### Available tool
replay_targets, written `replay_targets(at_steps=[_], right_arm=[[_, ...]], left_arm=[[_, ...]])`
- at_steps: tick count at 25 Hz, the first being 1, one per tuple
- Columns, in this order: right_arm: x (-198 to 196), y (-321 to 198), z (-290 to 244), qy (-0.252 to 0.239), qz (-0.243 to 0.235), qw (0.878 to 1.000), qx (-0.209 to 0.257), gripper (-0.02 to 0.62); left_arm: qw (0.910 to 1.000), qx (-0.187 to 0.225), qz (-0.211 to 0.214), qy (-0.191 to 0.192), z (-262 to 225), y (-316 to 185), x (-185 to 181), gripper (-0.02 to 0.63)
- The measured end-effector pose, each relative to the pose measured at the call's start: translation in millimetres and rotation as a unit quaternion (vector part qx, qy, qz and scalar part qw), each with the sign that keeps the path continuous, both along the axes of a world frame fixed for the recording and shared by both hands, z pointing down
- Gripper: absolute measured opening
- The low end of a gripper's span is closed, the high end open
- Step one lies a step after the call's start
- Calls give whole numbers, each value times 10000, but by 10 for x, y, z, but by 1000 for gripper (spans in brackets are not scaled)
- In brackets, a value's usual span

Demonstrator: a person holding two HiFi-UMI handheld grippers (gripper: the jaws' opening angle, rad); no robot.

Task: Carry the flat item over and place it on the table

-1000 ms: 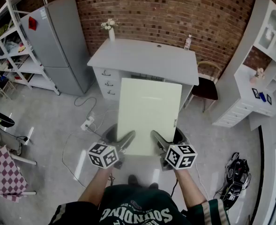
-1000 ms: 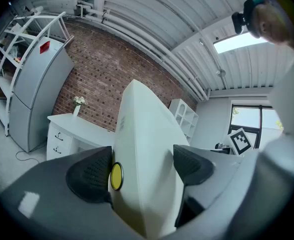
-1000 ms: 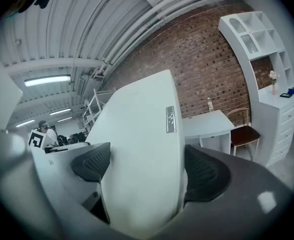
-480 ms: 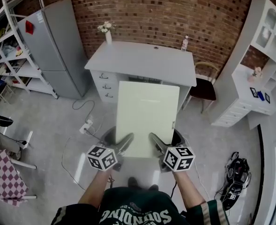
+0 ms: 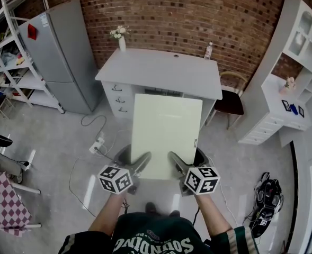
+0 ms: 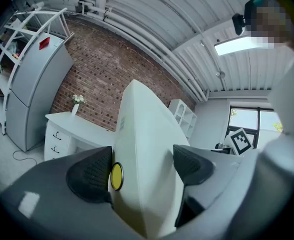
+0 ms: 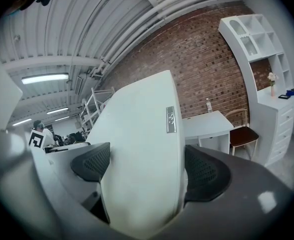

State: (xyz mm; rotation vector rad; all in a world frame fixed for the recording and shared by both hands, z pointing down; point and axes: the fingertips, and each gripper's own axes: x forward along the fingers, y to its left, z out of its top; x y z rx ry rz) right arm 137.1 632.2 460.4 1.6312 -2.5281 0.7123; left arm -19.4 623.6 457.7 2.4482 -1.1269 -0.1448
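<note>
A pale, flat rectangular board (image 5: 165, 132) is held level in front of me, its far edge reaching toward the white desk (image 5: 161, 70). My left gripper (image 5: 141, 163) is shut on the board's near left corner, and my right gripper (image 5: 175, 162) is shut on its near right corner. In the left gripper view the board (image 6: 144, 154) fills the gap between the dark pads (image 6: 91, 173), next to a yellow dot. The right gripper view shows the board (image 7: 144, 149) clamped between the pads (image 7: 202, 171), with a small grey label near its edge.
The white desk has drawers (image 5: 121, 95) on its left side, a vase of flowers (image 5: 121, 37) and a bottle (image 5: 208, 50) at the back. A grey fridge (image 5: 60, 52) stands left, a chair (image 5: 231, 100) right, white shelves (image 5: 296, 67) far right. Cables (image 5: 95, 142) lie on the floor.
The desk and room have shifted slightly in the head view; the board and both grippers keep the same hold.
</note>
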Motion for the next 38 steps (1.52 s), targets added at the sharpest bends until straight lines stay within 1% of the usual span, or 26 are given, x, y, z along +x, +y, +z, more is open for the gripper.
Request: replay_targets(at_steps=[4,13,21,29,38], right_arm=[[-90,-22,14,16,44,10000,22,462],[-164,-76,2,14,113,9999,-4,462],[-122,-264,21,-16,110,9999,-26,462],[-160,-644,55,-81,42,9999,-47,462],[-56,-1342,152,-118,71,9999,-102,462]], left_arm=[[10000,25,41,13,16,-36,-93,386],[9999,6,114,25,8,-113,-165,385],[9999,-6,109,-10,16,-303,-126,385],[10000,-47,45,-66,39,-661,-166,385],[9999,-111,78,-103,121,-1371,-59,385]])
